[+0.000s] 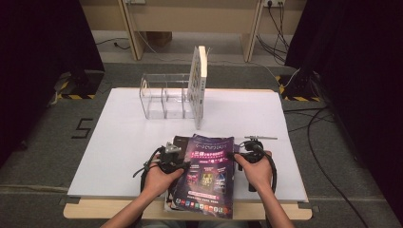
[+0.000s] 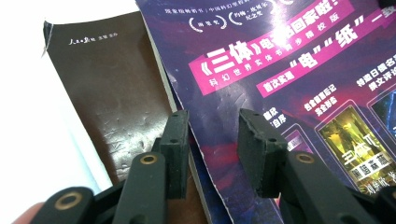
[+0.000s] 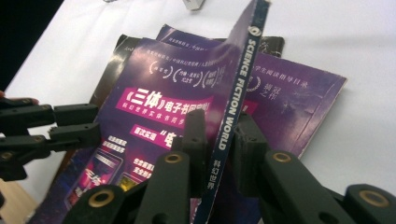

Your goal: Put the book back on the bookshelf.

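The right gripper (image 3: 219, 140) had its jaws closed on the spine of the purple magazine (image 3: 163, 107), the spine edge raised between them. The rest of the magazine spread away from these jaws toward the left gripper (image 3: 70, 128). In the left gripper view, the left gripper (image 2: 212, 140) stood with jaws part open, the magazine's other edge lying between them; whether the pads pressed on it could not be told. Under that edge, beside the left jaw, lay a brown book (image 2: 107, 102). Beyond both grippers on the white surface (image 1: 247, 114) stood a clear rack (image 1: 164, 97).
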A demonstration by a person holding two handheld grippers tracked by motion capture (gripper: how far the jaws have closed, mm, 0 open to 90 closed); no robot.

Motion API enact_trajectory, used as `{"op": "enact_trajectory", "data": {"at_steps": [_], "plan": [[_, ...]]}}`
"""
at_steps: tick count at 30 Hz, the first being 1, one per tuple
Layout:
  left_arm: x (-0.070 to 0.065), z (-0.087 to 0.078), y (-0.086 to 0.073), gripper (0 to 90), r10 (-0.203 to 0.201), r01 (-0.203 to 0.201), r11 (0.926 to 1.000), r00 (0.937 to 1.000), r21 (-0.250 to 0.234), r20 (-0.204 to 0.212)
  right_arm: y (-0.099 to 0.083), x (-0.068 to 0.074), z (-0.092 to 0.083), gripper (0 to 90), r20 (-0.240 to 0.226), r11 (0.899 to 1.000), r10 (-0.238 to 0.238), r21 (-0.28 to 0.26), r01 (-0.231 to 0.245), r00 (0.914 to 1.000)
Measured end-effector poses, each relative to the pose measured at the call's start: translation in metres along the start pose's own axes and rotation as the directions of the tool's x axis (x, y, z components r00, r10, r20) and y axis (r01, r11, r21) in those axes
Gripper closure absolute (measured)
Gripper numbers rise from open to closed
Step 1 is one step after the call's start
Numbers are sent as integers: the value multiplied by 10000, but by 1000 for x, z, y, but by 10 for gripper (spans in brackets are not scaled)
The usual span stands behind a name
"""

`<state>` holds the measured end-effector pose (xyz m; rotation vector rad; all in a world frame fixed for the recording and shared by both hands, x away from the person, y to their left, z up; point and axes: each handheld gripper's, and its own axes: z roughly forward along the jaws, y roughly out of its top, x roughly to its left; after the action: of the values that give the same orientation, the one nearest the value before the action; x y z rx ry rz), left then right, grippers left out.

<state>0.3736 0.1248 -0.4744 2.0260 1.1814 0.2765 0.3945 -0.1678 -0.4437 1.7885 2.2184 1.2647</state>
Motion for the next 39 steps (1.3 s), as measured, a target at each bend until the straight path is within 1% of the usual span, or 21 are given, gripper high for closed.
{"op": "enact_trajectory", "data": {"at_steps": [2,4,5,7,10,12,13,14,15,17,25,28,30,31,33,34,35,36,37,38,39], "plan": [[0,0,0,635,-15,15,10000,10000,-49,-22,0,0,-2,808,-148,9993,358,-44,-358,9992],[0,0,-1,613,-97,97,9999,10000,-52,10,0,0,-2,813,-258,9988,473,-124,-477,9985],[0,0,-1,613,-202,201,9998,9997,19,137,0,0,-3,817,-361,9978,620,-220,-628,9974],[0,-1,0,559,-215,216,9997,9997,-60,74,0,2,-7,828,-636,9960,702,-509,-735,9955],[-1,-5,2,507,-315,315,9987,9995,-389,4,1,5,-11,839,-871,9933,671,-881,-748,9939],[-1,-7,3,489,-252,248,9985,9997,-497,-74,2,7,-12,842,-955,9922,643,-1003,-739,9934],[-2,-11,5,467,-151,137,9974,9997,-705,-188,3,10,-14,847,-1087,9898,565,-1238,-699,9925],[-2,-11,5,457,-151,137,9974,9997,-705,-188,4,12,-15,847,-1114,9886,473,-1370,-625,9926],[-3,-12,7,457,-126,106,9966,9996,-813,-237,4,12,-15,847,-1114,9886,473,-1370,-625,9926],[-4,-16,10,435,-98,73,9952,9996,-978,-254,5,18,-18,848,-1185,9860,229,-1611,-420,9927],[-4,-22,12,412,-149,114,9925,9995,-1220,-276,7,26,-20,848,-1243,9801,-115,-1980,-134,9922],[-5,-27,15,411,-181,144,9887,9996,-1495,-238,10,32,-22,849,-1212,9744,-410,-2243,129,9918],[-6,-29,16,409,-163,126,9876,9996,-1564,-223,11,34,-23,849,-1193,9723,-469,-2332,179,9917],[-8,-33,18,403,-118,84,9850,9998,-1726,-187,14,39,-25,849,-1183,9681,-621,-2486,310,9910],[-11,-37,21,386,-110,79,9814,9998,-1920,-155,17,44,-26,849,-1270,9649,-740,-2598,388,9891],[-11,-37,21,378,-110,79,9814,9998,-1920,-155,19,48,-26,850,-1282,9627,-817,-2669,449,9884],[-13,-41,24,373,-97,67,9778,9999,-2093,-130,21,51,-26,850,-1263,9599,-937,-2746,560,9876],[-13,-41,24,367,-97,67,9778,9999,-2093,-130,23,55,-27,850,-1285,9570,-1027,-2831,627,9864],[-13,-44,25,367,-98,72,9761,9999,-2174,-110,23,55,-27,850,-1285,9570,-1027,-2831,627,9864],[-14,-48,27,360,-124,84,9719,9998,-2354,-152,29,63,-28,849,-1210,9466,-1345,-3092,914,9835],[-14,-48,27,359,-124,84,9719,9998,-2354,-152,29,63,-28,849,-1210,9466,-1345,-3092,914,9835]]}}
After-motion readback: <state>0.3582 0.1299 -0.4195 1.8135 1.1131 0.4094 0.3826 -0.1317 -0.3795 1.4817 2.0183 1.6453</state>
